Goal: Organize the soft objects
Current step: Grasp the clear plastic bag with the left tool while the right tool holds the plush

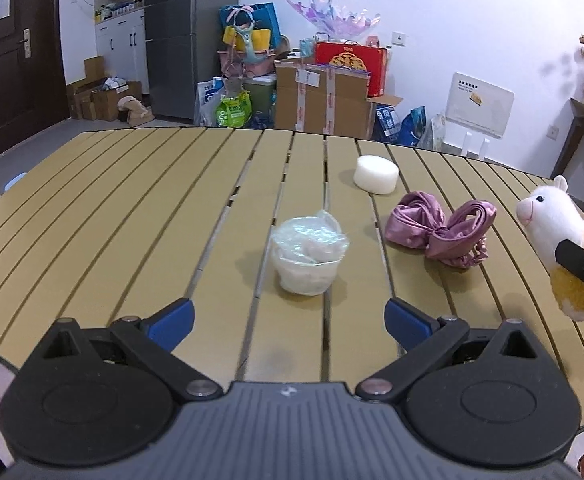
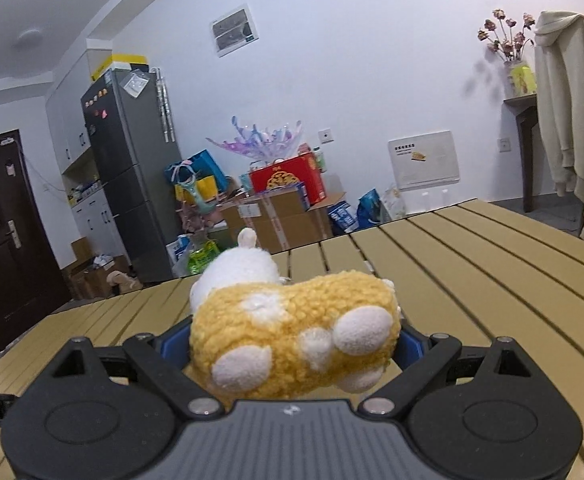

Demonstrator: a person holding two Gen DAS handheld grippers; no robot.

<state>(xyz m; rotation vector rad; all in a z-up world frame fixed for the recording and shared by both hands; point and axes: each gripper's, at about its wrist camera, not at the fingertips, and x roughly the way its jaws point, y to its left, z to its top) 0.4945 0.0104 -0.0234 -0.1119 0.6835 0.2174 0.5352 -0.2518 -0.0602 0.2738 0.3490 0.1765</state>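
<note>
Blue-padded left gripper stands open and empty over the table, with a bag just ahead, a purple cloth and white foam beyond, and the plush off right, clear of the table. Seen from the right wrist, the right gripper clamps that plush across its yellow body; being soft, it could squirm loose. Only this view shows both pads pressing it; the left alone shows the other items.

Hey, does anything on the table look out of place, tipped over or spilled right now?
Nothing spilled or damaged. The bag, white puck and purple cloth sit apart on the table. The plush is off the table, lying on its side in the right gripper.
</note>
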